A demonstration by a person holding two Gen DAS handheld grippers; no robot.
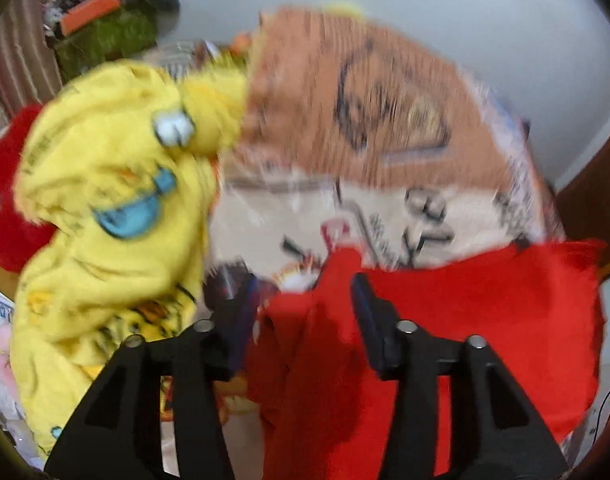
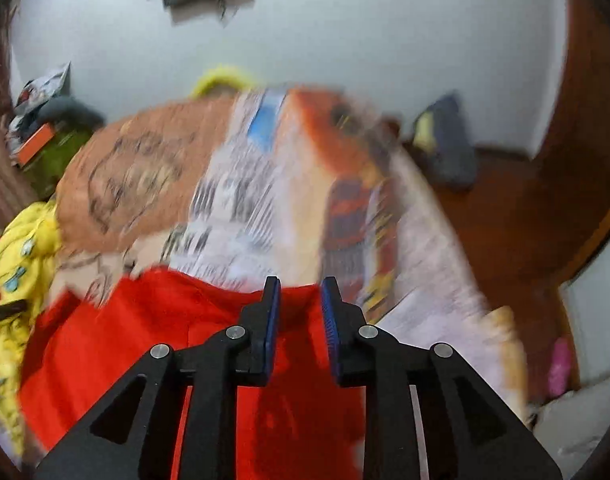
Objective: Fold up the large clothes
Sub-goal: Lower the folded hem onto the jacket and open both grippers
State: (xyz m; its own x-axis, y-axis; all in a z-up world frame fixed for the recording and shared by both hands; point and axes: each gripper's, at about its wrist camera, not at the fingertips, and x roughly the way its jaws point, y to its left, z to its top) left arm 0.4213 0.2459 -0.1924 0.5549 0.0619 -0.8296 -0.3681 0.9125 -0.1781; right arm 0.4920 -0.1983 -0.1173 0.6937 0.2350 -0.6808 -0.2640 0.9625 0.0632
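A red garment point(image 1: 445, 320) lies on a bed with a printed cartoon cover point(image 1: 365, 120); both views are motion-blurred. My left gripper point(image 1: 305, 284) is open, its fingers straddling a raised fold of the red cloth. In the right wrist view the red garment point(image 2: 145, 340) spreads under my right gripper point(image 2: 301, 288), which is open with red cloth showing between its blue-padded fingers point(image 2: 271, 320). Whether either gripper touches the cloth I cannot tell.
A crumpled yellow garment point(image 1: 105, 208) with blue prints lies left of the red one, also in the right wrist view point(image 2: 21, 264). More red fabric point(image 1: 9, 200) sits behind it. A cluttered pile point(image 1: 101, 20) stands far left. Wooden floor point(image 2: 525, 220) lies right of the bed.
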